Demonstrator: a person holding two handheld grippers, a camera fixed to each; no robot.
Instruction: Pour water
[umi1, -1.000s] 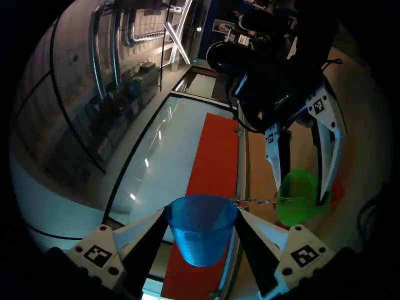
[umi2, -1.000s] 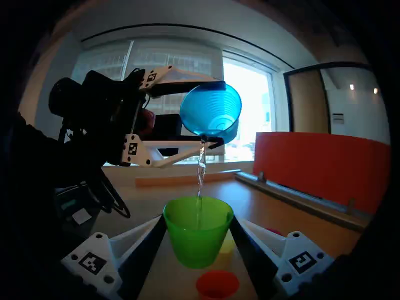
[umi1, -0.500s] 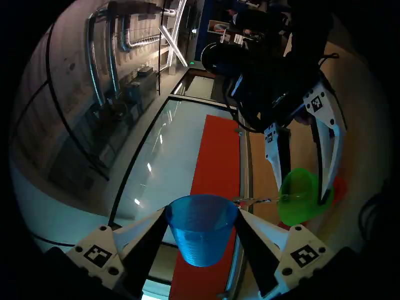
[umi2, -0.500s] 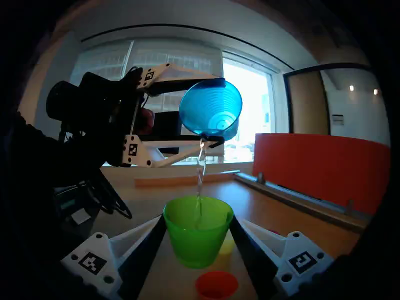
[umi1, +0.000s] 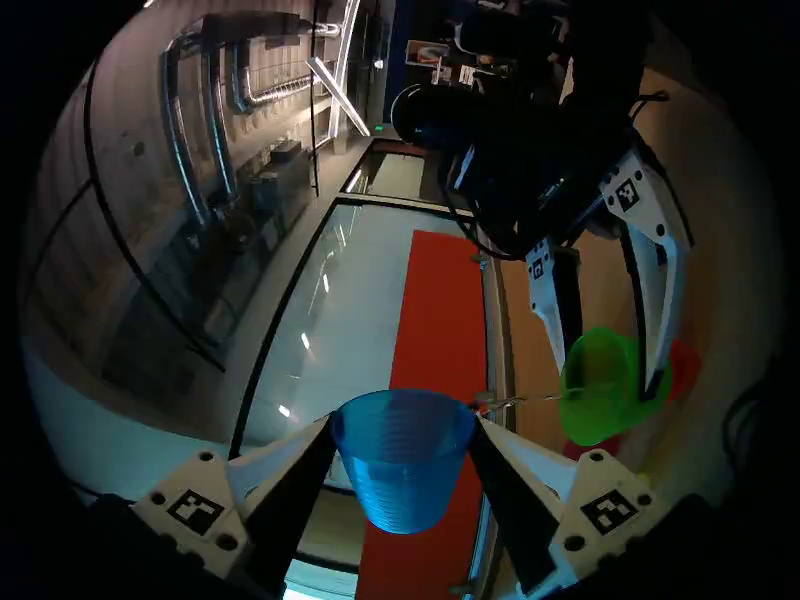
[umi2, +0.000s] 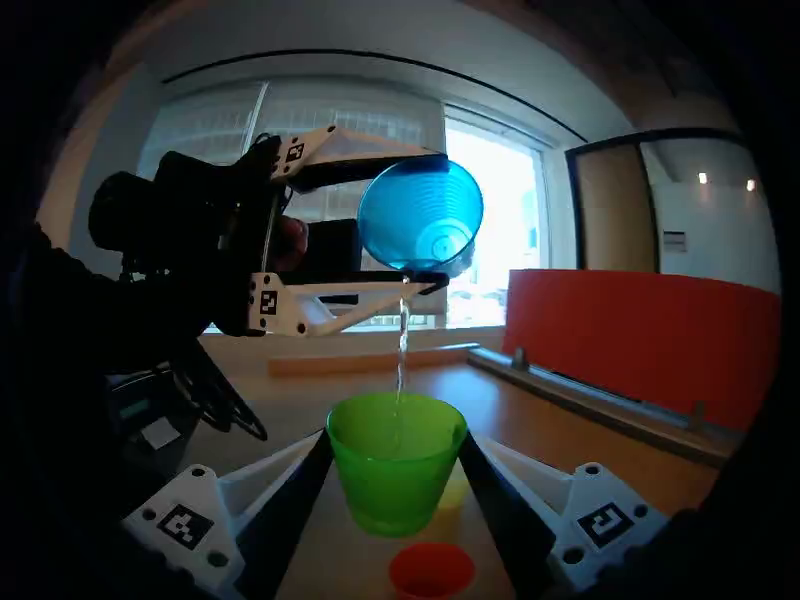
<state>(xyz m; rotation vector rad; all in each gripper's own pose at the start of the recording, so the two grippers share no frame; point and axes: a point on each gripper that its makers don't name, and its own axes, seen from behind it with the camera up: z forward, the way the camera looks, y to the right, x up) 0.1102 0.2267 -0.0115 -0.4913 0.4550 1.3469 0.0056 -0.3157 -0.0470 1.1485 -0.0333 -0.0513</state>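
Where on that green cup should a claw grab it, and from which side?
Grip its side wall about mid-height, coming in level from the side, as the right claw does. The green cup stands upright and widens toward the rim, so it likely wedges rather than slips, and its mouth is left free for the water.

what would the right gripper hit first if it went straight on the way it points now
Most likely the left gripper, whose lower finger and tilted blue cup cross just above the line ahead. The right gripper carries the green cup, so that cup would lead. Depth is unclear; it might pass underneath.
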